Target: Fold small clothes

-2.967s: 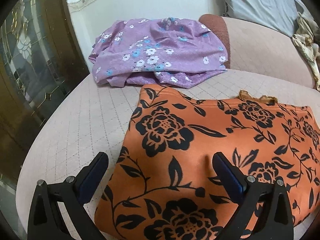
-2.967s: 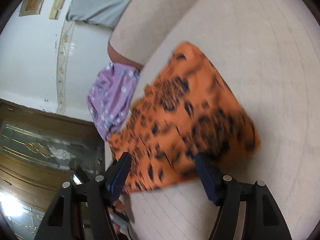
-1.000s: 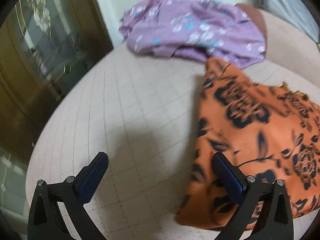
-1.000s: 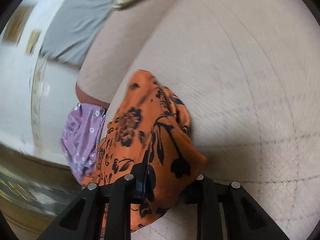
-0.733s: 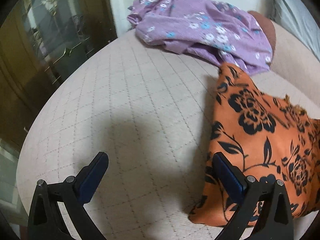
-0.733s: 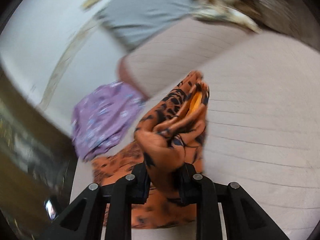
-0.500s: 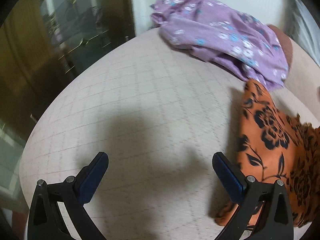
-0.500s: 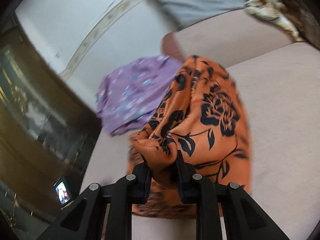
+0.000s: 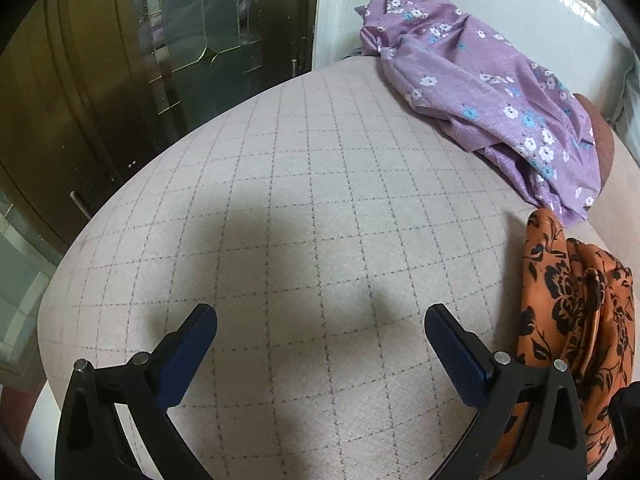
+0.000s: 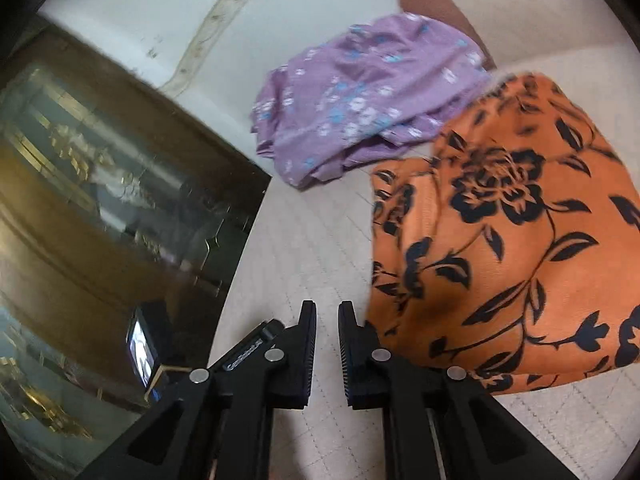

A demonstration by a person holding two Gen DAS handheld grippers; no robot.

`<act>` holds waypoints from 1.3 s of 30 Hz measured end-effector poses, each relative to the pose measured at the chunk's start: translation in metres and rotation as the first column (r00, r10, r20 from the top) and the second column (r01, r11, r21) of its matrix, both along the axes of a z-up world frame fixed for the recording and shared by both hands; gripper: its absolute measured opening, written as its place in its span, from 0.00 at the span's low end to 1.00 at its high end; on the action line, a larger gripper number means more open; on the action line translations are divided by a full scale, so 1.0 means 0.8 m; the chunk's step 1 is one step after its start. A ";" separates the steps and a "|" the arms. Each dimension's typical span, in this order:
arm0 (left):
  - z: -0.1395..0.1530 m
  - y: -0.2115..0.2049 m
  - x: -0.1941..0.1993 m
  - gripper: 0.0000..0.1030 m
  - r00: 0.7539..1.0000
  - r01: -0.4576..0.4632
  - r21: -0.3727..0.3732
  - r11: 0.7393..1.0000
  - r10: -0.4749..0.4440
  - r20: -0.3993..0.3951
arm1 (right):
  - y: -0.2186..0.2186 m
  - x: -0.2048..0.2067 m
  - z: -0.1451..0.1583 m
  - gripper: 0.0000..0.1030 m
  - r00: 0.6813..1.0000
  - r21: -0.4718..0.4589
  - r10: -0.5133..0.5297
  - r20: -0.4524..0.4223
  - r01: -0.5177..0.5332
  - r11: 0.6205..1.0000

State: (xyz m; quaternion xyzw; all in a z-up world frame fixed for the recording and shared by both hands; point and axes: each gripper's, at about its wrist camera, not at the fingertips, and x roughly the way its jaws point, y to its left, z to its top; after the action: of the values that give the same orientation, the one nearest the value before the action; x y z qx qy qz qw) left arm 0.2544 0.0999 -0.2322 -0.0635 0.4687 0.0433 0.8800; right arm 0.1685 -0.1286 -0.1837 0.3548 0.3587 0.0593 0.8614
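An orange garment with black flowers (image 10: 500, 240) lies folded over on the beige quilted cushion (image 9: 300, 220); it shows bunched at the right edge of the left wrist view (image 9: 572, 312). My right gripper (image 10: 326, 312) is just left of it, jaws nearly together with a narrow gap and nothing between them. My left gripper (image 9: 320, 320) is wide open and empty above bare cushion, left of the garment.
A purple floral garment (image 9: 480, 80) lies heaped at the cushion's back, also in the right wrist view (image 10: 360, 92). A dark glass-panelled door (image 9: 140, 60) stands past the cushion's left edge. A brown armrest (image 9: 600, 144) is behind the purple cloth.
My right gripper let go of the orange garment, which now lies folded on the cushion. My left gripper swung further left, away from it.
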 end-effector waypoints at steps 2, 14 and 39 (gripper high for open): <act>0.004 -0.001 0.000 1.00 1.000 0.022 -0.018 1.000 -0.022 0.017 | -0.007 0.000 0.001 0.12 1.000 0.040 -0.009 0.000 0.009 0.999; 0.018 -0.111 -0.026 1.00 0.885 0.461 -0.306 0.833 -0.458 0.088 | -0.177 -0.063 -0.015 0.15 0.944 -0.032 -0.327 -0.032 0.326 0.945; 0.017 -0.214 -0.060 0.84 0.718 0.696 -0.253 0.673 -0.668 0.196 | -0.206 -0.069 -0.114 0.10 0.981 0.053 -0.157 0.114 0.151 0.987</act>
State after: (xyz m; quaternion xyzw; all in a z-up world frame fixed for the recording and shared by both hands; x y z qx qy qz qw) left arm 0.2061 -0.0712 -0.2188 -0.0224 0.4203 -0.3649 0.8305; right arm 0.1132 -0.2934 -0.2750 0.3962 0.2773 0.0211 0.8750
